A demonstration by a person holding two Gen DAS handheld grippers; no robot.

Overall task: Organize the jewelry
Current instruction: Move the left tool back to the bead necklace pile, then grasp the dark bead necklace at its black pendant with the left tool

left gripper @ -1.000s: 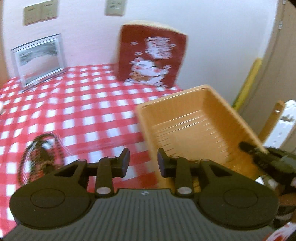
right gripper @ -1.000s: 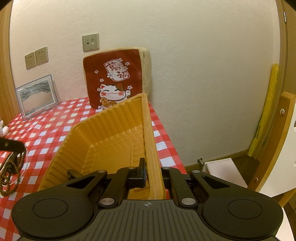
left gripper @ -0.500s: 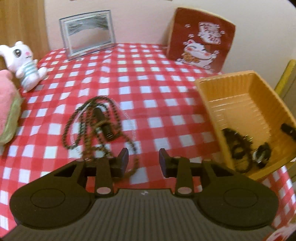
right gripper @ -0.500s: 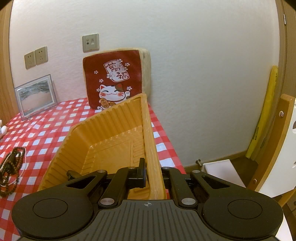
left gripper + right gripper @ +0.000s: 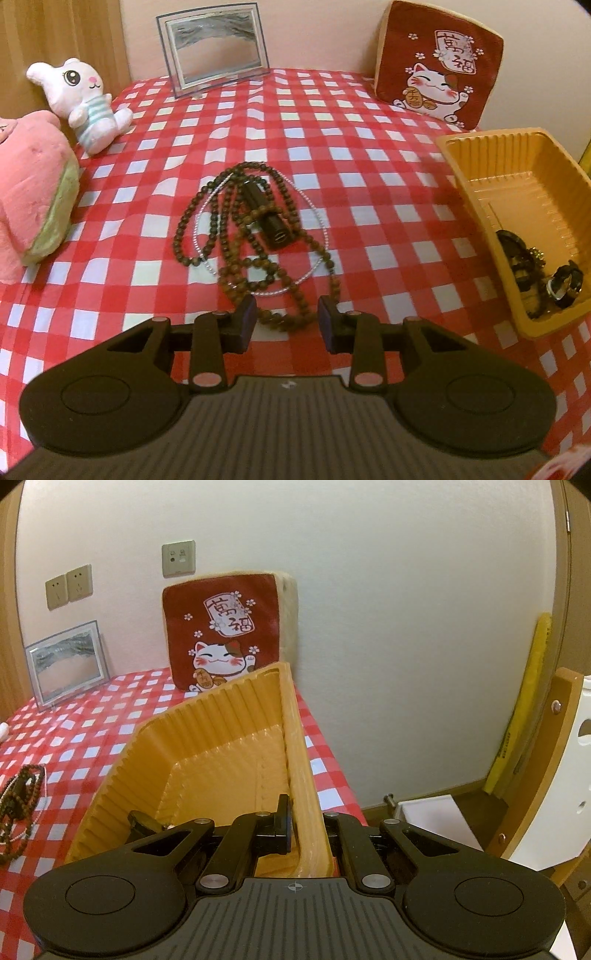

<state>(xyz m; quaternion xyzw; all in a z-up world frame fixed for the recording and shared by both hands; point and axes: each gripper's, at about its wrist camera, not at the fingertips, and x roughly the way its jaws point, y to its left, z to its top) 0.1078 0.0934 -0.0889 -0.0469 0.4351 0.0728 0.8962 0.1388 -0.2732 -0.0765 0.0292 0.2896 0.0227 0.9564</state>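
Checked tablecloth (image 5: 369, 206), left claw (image 5: 286, 317) tilted down, parted over bead necklaces (image 5: 251, 236); right claw (image 5: 304, 827) clamping tray (image 5: 295, 738) wall

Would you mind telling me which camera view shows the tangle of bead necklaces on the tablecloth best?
The left wrist view: the bead necklaces lie whole just beyond the open left gripper. The right wrist view catches only part of them at its left edge.
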